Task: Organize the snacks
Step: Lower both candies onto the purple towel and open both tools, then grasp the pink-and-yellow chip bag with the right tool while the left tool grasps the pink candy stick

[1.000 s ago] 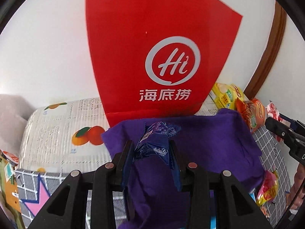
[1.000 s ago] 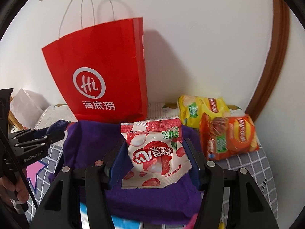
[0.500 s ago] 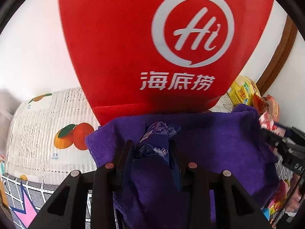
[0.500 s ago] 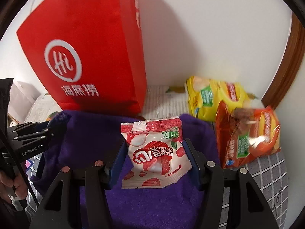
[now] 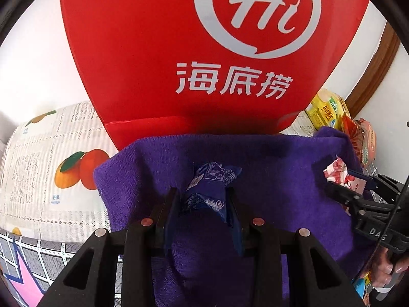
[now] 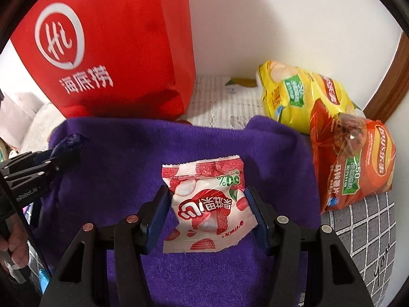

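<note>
Over the purple towel [image 5: 276,168] you have both packets gripped and neither set down, so by my reading the sorting is about midway: two snacks are in hand, two chip bags already sit together at the wall side, and a few more wrappers show only as slivers at the frame edges, too cut off to name. At 9 o'clock of the towel, your left gripper [image 5: 202,199] is closed narrow on the blue snack packet [image 5: 209,192], a small dark foil pouch, crumpled and twisted, white print on it. At 12 o'clock stands the red paper bag [image 6: 107,51], upright against the wall; whether it takes the snacks I cannot tell. Near the middle of the towel, your right gripper [image 6: 207,204] holds the strawberry candy packet [image 6: 207,202] by its two side edges, jaws moderately apart; it is flat, white and red, label upside down to the camera. At 2 o'clock, off the towel, the yellow chip bag [image 6: 294,97] leans with the orange chip bag [image 6: 358,163] overlapping it, both puffy
</note>
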Motion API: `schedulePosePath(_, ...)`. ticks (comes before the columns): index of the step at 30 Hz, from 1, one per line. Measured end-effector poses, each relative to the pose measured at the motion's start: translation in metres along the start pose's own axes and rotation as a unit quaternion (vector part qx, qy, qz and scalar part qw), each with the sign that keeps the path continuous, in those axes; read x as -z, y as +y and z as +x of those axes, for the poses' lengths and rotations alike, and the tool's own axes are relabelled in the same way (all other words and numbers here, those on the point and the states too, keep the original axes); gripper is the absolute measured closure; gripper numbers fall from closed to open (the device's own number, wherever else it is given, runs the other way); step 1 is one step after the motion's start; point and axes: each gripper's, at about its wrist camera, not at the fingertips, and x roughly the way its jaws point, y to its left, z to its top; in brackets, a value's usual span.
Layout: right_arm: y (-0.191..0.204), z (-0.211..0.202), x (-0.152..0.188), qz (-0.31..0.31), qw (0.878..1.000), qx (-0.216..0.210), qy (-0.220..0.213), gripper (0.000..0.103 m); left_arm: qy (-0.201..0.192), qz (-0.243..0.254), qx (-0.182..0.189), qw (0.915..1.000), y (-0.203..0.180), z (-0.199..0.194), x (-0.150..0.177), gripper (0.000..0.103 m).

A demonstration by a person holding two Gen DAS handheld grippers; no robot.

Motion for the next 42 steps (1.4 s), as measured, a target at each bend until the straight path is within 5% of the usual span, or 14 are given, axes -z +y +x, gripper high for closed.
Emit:
schedulePosePath(14,0.007,0.015,0.005,-0.014,1.000,0.013,0.022,0.044,0.009,0.001,-0.001,1.0000,-0.008,0.007,0.000,0.065)
schedulePosePath(19,0.008,0.016,0.005,-0.016,0.999,0.011,0.030,0.040,0.008,0.002,0.010,0.9999,-0.013,0.007,-0.002,0.043)
schedulePosePath(23,0.008,0.011,0.004,-0.017,1.000,0.010,0.024,0.022,-0.006,0.011,0.022,0.9997,-0.018,-0.002,-0.005,0.030)
schedulePosePath(27,0.010,-0.006,0.000,-0.019,1.000,-0.010,0.009,0.022,-0.018,0.016,0.016,0.9996,-0.021,-0.012,-0.007,0.029)
schedulePosePath(33,0.005,-0.060,0.003,-0.006,0.998,0.019,-0.059,0.022,-0.051,0.025,0.011,0.9983,-0.027,-0.048,-0.009,0.029)
schedulePosePath(42,-0.040,-0.148,0.058,0.015,0.994,0.065,-0.092,0.026,-0.095,0.041,-0.010,0.9946,-0.039,-0.109,0.000,0.029)
